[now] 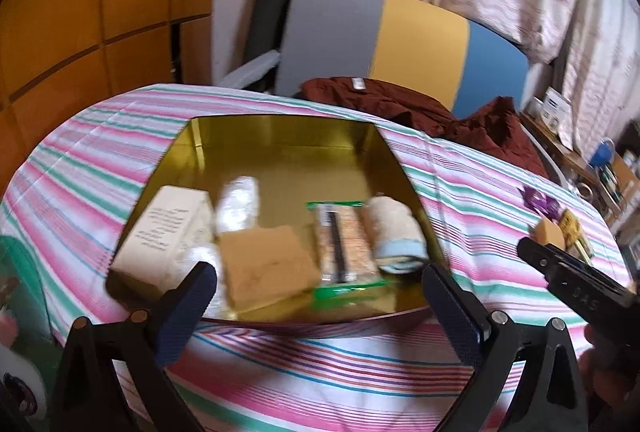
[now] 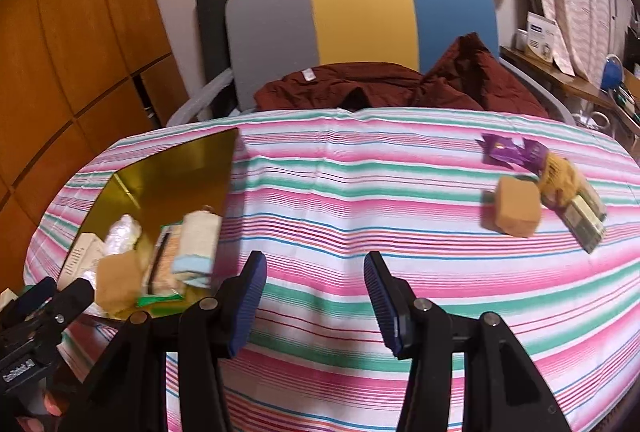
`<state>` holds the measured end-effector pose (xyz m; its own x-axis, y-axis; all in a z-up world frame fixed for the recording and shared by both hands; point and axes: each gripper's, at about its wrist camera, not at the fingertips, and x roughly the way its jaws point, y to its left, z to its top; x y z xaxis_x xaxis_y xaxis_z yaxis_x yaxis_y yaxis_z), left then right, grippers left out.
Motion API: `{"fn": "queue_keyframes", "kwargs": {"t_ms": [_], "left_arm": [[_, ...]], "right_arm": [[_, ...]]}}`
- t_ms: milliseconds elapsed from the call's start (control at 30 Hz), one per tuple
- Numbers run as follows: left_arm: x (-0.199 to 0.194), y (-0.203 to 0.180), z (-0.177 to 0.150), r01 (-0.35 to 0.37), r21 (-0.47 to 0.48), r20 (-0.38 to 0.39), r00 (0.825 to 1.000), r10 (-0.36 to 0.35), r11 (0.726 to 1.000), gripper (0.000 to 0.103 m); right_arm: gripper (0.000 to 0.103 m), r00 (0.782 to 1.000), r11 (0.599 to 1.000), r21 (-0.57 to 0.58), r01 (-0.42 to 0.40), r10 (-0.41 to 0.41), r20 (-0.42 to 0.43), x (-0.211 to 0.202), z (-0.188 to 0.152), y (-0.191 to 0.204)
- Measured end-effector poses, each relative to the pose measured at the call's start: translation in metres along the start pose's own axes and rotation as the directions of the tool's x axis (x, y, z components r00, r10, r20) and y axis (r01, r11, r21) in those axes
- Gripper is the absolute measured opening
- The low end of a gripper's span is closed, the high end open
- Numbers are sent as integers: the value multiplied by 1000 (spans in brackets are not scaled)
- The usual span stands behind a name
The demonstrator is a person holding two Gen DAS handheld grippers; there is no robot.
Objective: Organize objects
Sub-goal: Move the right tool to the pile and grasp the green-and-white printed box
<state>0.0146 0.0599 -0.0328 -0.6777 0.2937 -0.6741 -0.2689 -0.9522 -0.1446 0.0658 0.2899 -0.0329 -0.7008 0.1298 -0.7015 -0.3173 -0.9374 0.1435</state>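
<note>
Left gripper [image 1: 320, 296] first: its two blue-padded fingers stand wide apart with nothing between them, hovering over the near rim of the gold tin [image 1: 280, 139]. Right gripper [image 2: 316, 296] next: two fingers parted, nothing gripped, only the striped tablecloth [image 2: 360, 199] showing in the gap.

Out from the left gripper, the tin sits open on the cloth and holds five things, counted across. At ten o'clock from the gripper lies one white printed box [image 1: 164, 232]. Just right of it, toward eleven, one crinkly clear wrapper [image 1: 238, 207]. At twelve, closest to the pads, one tan sponge [image 1: 268, 268]. At one o'clock, one green-edged packet of bars [image 1: 344, 244], and touching its right side, one rolled cream-and-blue towel [image 1: 396, 236].

Out from the right gripper, the tin lies at nine to ten o'clock, and a loose cluster waits at two o'clock on the cloth, well apart from the tin. There is one more tan sponge block [image 2: 516, 209], so two sponges in all. Just behind it, two purple wrappers [image 2: 512, 151], one yellow mesh pouch [image 2: 560, 175], and one small flat packet [image 2: 584, 220], partly blurred.

Beyond the table at twelve, one maroon garment [image 2: 380, 83] lies over one chair [image 2: 360, 19] with a grey, yellow and blue back.
</note>
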Motion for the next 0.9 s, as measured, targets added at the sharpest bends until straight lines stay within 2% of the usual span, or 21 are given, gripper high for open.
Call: {"fn": "queue_keyframes", "kwargs": {"t_ms": [233, 367, 433, 600, 733, 833, 900], "left_arm": [[1, -50, -7, 103, 102, -35, 994, -100, 990, 103], [3, -82, -16, 159, 173, -78, 986, -148, 972, 103], [4, -98, -21, 188, 210, -99, 980, -170, 959, 103], [10, -129, -34, 244, 254, -149, 966, -211, 936, 103], [14, -143, -40, 260, 270, -178, 960, -217, 927, 103], [18, -151, -44, 270, 284, -202, 955, -218, 920, 103], [20, -155, -46, 275, 293, -214, 952, -218, 916, 103]], "right_arm": [[51, 997, 996, 44, 75, -74, -23, 5, -21, -49], [51, 988, 983, 109, 150, -146, -49, 9, -36, -100], [51, 979, 967, 154, 201, -195, -56, 9, -38, -135], [52, 938, 899, 272, 344, -340, -64, 4, -22, -230], [52, 917, 870, 294, 395, -392, -70, 8, -2, -286], [52, 926, 873, 313, 374, -366, -88, 20, 8, -317], [52, 944, 883, 338, 326, -323, -67, 23, 11, -330]]}}
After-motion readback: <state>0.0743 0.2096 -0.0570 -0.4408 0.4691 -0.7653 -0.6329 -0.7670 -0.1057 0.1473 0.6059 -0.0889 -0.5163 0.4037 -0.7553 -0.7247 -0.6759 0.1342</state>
